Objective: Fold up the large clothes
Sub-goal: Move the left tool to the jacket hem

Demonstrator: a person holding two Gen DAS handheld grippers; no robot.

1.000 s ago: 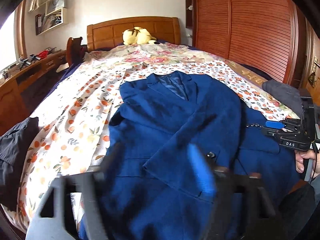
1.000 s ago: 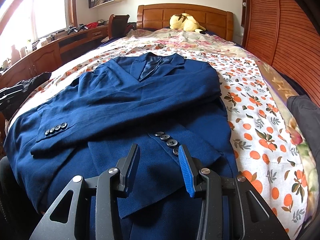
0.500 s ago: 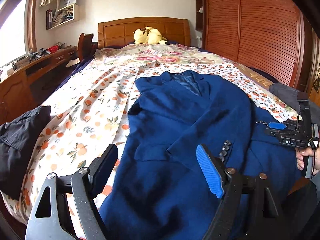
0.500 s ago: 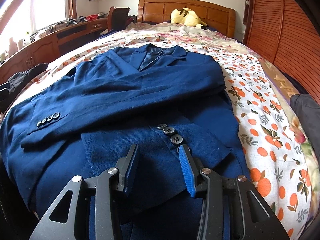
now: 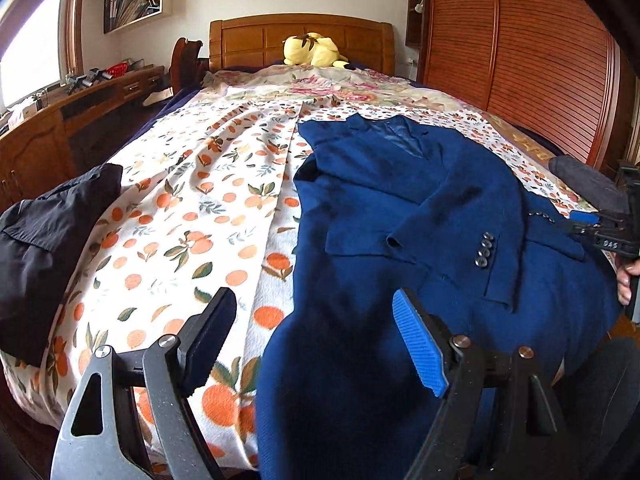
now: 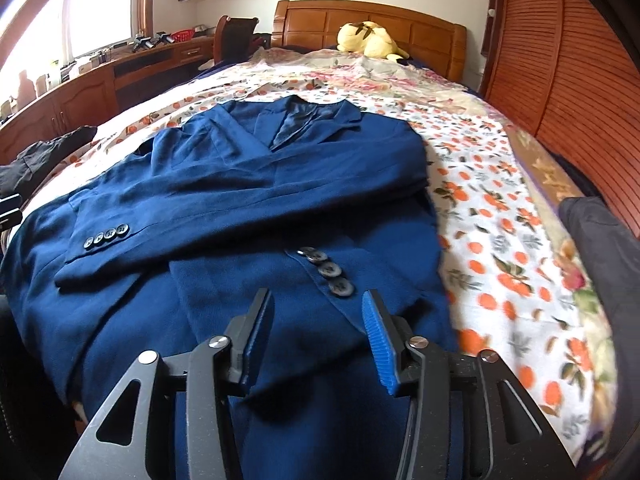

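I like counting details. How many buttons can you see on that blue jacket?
8. Four sit in a row on the cuff of the sleeve folded across the jacket. Four more run down the other cuff, nearest the camera. Others may be hidden under folds.

The suit jacket is rendered in deep blue woven cloth, with dark grey buttons on the sleeve cuffs. The bed sheet is patterned with orange fruit and green leaves on white. A pale yellow plush toy is seen against the orange-brown wooden headboard. A black garment is noted at the sheet's edge. One gripper pad is bright blue.
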